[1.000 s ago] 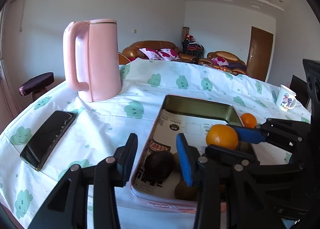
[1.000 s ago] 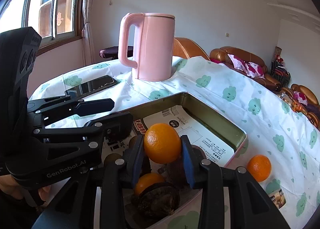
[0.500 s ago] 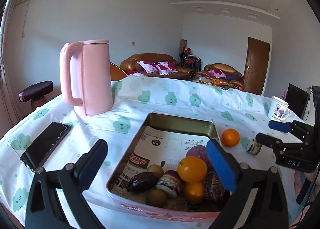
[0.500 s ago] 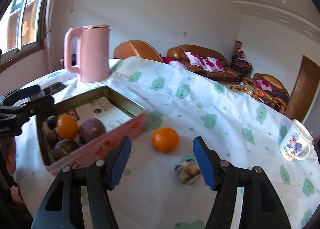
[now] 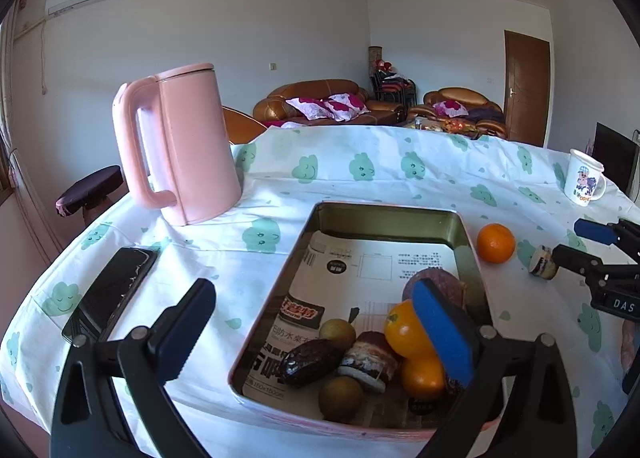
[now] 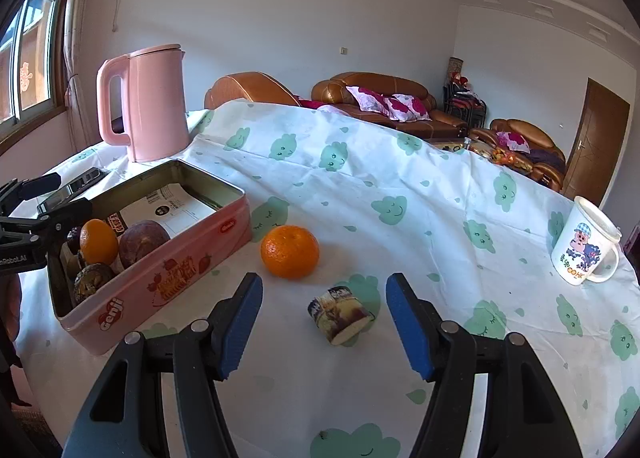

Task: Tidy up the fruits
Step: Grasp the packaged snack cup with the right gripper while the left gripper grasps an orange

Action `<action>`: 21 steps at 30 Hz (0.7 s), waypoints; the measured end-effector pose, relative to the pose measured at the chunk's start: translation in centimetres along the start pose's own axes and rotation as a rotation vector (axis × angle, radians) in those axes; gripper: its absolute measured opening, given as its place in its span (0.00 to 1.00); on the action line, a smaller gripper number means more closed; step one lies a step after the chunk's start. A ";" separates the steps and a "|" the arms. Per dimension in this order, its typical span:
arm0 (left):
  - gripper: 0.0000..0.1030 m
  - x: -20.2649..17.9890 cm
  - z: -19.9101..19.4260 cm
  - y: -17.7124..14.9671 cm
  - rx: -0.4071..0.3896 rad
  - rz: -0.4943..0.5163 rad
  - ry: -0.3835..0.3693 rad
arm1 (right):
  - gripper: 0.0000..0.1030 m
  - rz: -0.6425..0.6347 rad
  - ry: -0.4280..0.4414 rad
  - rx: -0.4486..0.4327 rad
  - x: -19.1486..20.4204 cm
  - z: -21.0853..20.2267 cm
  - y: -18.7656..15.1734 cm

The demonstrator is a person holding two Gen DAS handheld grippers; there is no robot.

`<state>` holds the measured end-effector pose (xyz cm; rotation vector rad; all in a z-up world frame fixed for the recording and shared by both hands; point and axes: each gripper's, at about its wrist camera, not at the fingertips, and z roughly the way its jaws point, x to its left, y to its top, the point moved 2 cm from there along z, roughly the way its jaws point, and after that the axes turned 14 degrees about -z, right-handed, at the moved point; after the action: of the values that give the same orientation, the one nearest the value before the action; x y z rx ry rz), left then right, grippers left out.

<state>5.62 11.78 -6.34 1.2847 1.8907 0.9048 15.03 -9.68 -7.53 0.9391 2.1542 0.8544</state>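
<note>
Reaching for the orange (image 6: 290,251) beside the tin (image 6: 168,282), the spread, empty right tool (image 6: 324,324) risks nudging it so it rolls off across the table (image 6: 440,258); left tool (image 5: 316,324) gapes empty over the tin.

"Genji" in white on the pink side of the tin (image 6: 160,282), near its low corner; a small red oval label further along the same wall, too small to read. Ornate lettering between strawberry pictures on that wall, not legible. "DAS" in white on the black body of the right gripper (image 5: 592,246), seen from the left wrist. "...RobotAI", cut off at the frame edge, on the left gripper (image 6: 36,198). Chinese print and "160x180cm" on the paper sheet (image 5: 360,270) lining the tin. "COW", partly legible, under the cartoon on the mug (image 6: 584,246).
</note>
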 end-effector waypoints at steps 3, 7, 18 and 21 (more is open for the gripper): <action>0.98 -0.4 -0.7 -0.6 0.011 0.048 -0.012 | 0.64 -0.018 -0.015 0.020 -0.2 0.0 -0.3; 1.00 -0.6 0.2 -0.2 -0.002 0.100 0.065 | 0.64 -0.010 -0.024 0.047 -0.7 0.6 -0.5; 0.96 -0.6 1.1 2.3 -0.034 0.080 0.068 | 0.65 0.012 0.010 0.107 -1.8 2.6 -0.8; 0.99 -1.8 -0.5 3.0 -0.063 0.038 -0.015 | 0.65 0.030 0.064 0.130 -1.8 3.4 -0.9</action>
<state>7.18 10.81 -3.31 1.2896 1.8173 0.9645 18.17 -10.58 -9.70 1.0239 2.2786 0.7757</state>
